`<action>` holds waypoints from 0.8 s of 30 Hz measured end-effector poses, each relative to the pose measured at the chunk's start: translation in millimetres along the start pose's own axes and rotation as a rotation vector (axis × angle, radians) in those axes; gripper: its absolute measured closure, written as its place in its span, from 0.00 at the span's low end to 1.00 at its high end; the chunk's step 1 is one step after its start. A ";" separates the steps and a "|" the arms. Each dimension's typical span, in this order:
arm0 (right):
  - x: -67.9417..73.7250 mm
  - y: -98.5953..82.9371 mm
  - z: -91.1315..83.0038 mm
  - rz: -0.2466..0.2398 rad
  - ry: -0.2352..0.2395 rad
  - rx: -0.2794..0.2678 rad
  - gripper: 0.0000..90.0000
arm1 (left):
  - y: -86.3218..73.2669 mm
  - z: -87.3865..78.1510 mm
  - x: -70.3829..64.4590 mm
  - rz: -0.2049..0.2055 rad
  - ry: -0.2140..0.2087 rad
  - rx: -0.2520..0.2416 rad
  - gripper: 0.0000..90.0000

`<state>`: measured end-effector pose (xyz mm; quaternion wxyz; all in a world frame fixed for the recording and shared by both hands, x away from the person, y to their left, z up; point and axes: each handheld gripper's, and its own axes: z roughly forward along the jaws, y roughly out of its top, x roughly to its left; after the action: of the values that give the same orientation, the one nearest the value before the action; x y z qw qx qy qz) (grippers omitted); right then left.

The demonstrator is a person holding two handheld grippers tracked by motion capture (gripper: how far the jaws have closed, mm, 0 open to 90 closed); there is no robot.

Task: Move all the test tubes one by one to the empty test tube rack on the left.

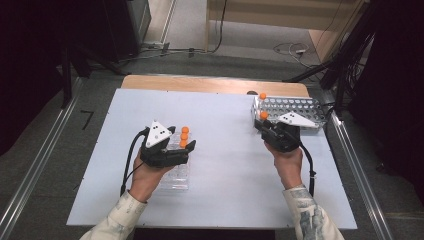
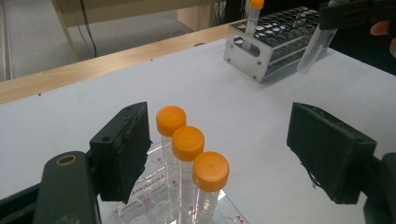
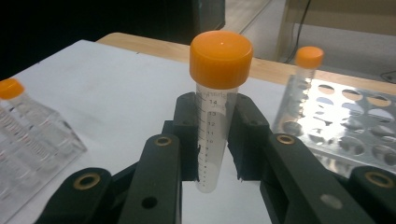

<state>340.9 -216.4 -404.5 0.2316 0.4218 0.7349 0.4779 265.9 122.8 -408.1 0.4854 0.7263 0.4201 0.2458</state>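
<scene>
On white table [image 1: 220, 165] over grey floor [image 1: 45, 120], left gripper [image 2: 224, 154] fingers gape; right gripper [image 3: 217, 140] fingers clamp tube [image 3: 215, 116]

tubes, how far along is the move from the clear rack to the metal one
Done: one orange-capped tube stands in the metal rack. In hand: the right claw grips a second tube beside that rack. Left: three tubes stand in the clear rack, between the open left claw's jaws.

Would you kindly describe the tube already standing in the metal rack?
Find the metal rack at the table's far right. One orange-capped tube stands in its far left corner hole; unlike the tube clamped in the right gripper, nothing holds it.
</scene>
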 end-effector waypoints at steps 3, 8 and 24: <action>9.0 -2.9 1.2 -0.021 0.022 0.017 0.80 | 0.1 -0.1 -1.1 0.004 -0.003 -0.001 0.24; 21.7 -9.3 4.5 -0.048 0.047 0.041 0.80 | 0.5 -1.2 -2.4 0.002 -0.012 -0.006 0.24; 64.3 -28.0 14.7 -0.143 0.170 0.100 0.80 | 3.3 -2.1 -17.1 0.009 -0.080 -0.009 0.25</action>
<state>306.2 -160.1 -432.0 0.1805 0.3371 0.8032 0.4568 256.6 108.7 -403.3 0.5038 0.7352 0.3962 0.2205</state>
